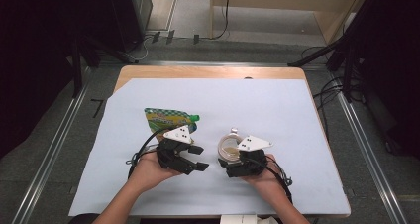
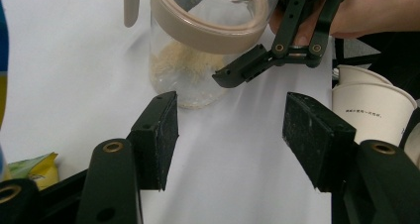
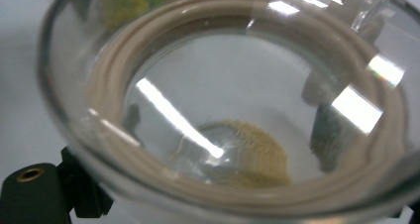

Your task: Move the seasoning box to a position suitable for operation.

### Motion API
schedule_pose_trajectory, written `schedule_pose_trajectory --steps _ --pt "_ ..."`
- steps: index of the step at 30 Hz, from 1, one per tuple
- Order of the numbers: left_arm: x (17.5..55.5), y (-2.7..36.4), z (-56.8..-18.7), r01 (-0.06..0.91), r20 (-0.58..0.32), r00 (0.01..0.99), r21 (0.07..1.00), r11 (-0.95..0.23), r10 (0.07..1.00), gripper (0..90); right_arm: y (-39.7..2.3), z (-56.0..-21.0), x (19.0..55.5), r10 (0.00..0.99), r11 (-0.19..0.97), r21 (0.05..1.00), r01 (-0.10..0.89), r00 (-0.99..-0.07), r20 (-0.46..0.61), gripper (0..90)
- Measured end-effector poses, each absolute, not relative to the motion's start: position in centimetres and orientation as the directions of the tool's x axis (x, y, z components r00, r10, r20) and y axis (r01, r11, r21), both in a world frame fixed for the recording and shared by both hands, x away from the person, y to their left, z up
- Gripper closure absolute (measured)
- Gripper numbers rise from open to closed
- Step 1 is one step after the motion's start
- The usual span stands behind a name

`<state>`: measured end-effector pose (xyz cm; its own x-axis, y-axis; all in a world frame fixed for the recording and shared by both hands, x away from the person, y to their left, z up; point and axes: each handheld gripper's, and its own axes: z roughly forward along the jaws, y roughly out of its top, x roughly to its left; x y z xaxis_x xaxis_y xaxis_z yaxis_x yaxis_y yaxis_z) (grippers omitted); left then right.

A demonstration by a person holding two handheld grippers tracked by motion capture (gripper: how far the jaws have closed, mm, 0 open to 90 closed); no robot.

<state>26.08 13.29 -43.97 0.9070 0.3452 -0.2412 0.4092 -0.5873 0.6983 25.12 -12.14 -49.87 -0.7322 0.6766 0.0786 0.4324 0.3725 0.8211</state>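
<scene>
The clear glass jar with a beige ring point(image 2: 198, 40), a little pale grain at its bottom, stands just ahead of the open, empty left gripper point(image 2: 230, 135). The right gripper point(image 1: 241, 162) is at the jar; whether it grips is unclear. Probably steadying the jar comes next. The lid is cut off.

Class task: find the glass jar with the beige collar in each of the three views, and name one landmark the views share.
High view: glass jar right of centre, at the right gripper.
Left gripper view: top centre, beyond the open left gripper.
Right gripper view: close up, seen through its mouth.
Shared landmark: the white table cover.
</scene>
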Motion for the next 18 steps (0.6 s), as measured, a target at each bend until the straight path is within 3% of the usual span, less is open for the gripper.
schedule_pose_trajectory --steps 11,15,18 --pt "26.2 13.3 -43.9 0.441 -0.266 0.891 0.701 -0.560 0.368 40.1 -13.6 -48.6 24.5 0.660 0.354 0.789 0.502 -0.732 0.169 5.4" --pt "26.1 13.1 -43.9 0.436 -0.243 0.891 0.695 -0.572 0.383 44.0 -14.7 -47.6 23.4 0.650 0.354 0.794 0.494 -0.740 0.171 11.2" --pt "25.8 12.9 -43.6 0.435 -0.212 0.885 0.699 -0.568 0.415 55.3 -16.1 -46.9 22.7 0.642 0.353 0.797 0.491 -0.746 0.175 18.1"
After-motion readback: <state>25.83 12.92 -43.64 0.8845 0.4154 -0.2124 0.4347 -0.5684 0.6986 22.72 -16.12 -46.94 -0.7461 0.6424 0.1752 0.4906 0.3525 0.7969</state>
